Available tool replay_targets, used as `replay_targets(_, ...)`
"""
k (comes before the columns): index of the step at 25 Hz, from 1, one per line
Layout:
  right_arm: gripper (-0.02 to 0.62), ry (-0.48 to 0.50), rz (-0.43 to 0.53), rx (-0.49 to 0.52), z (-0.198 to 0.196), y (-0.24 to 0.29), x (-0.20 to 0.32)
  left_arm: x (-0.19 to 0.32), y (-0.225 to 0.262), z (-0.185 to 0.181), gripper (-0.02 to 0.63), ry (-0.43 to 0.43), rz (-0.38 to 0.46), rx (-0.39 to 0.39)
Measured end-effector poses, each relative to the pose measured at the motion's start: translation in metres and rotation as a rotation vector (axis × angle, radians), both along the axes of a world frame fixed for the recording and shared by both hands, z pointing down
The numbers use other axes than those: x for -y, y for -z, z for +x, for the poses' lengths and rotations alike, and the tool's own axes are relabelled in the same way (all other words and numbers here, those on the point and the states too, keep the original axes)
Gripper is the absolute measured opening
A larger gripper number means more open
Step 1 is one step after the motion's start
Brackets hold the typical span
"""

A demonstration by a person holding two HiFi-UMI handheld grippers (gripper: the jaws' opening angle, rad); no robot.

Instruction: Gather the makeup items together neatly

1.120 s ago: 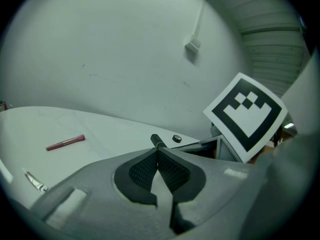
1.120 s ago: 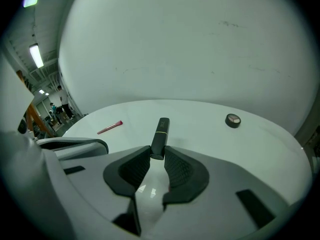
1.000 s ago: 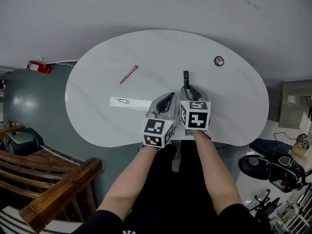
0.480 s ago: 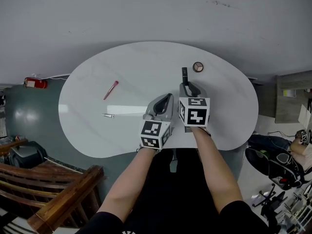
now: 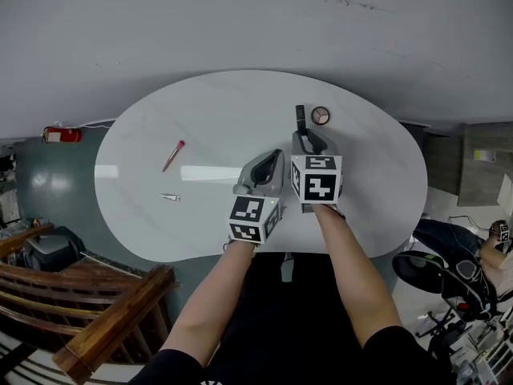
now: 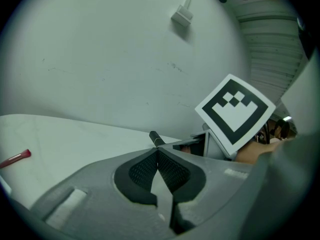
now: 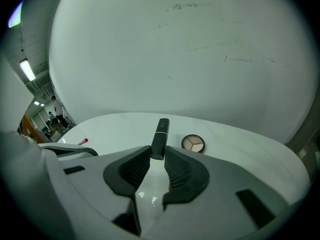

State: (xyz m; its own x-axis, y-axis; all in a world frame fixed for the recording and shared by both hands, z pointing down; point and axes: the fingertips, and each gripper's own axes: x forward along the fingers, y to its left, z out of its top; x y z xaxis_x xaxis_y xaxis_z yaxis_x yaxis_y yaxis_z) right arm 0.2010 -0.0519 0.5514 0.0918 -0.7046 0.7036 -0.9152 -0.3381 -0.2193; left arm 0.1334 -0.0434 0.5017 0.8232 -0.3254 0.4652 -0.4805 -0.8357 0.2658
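My right gripper [image 5: 304, 137] [image 7: 157, 155] is shut on the lower end of a black makeup tube [image 5: 300, 117] [image 7: 160, 135], which points toward the far edge of the white table [image 5: 160, 119]. A round compact [image 5: 321, 115] [image 7: 193, 143] lies just right of the tube's tip, apart from it. My left gripper [image 5: 275, 160] [image 6: 157, 153] is beside the right one, shut with nothing in it. A pink tube [image 5: 173, 155] [image 6: 15, 158] lies far to the left. A small silvery item [image 5: 169, 197] lies nearer the front left edge.
The oval table's front edge is right under my hands. A red fire extinguisher [image 5: 64, 135] sits on the floor at left, a wooden railing [image 5: 104, 327] at lower left, and a chair base [image 5: 449, 275] at right.
Both grippers have moved right across the table, the right one carrying the black tube. The tube's tip now sits close beside the compact. The pink tube lies farther off to the left.
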Motion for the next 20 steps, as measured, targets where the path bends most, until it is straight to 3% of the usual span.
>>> replay_targets(20,0.1,-0.046,-0.072,0.029,0.016,-0.05,0.016,0.023,-0.026,0.007,0.009,0.037,-0.035,0.056)
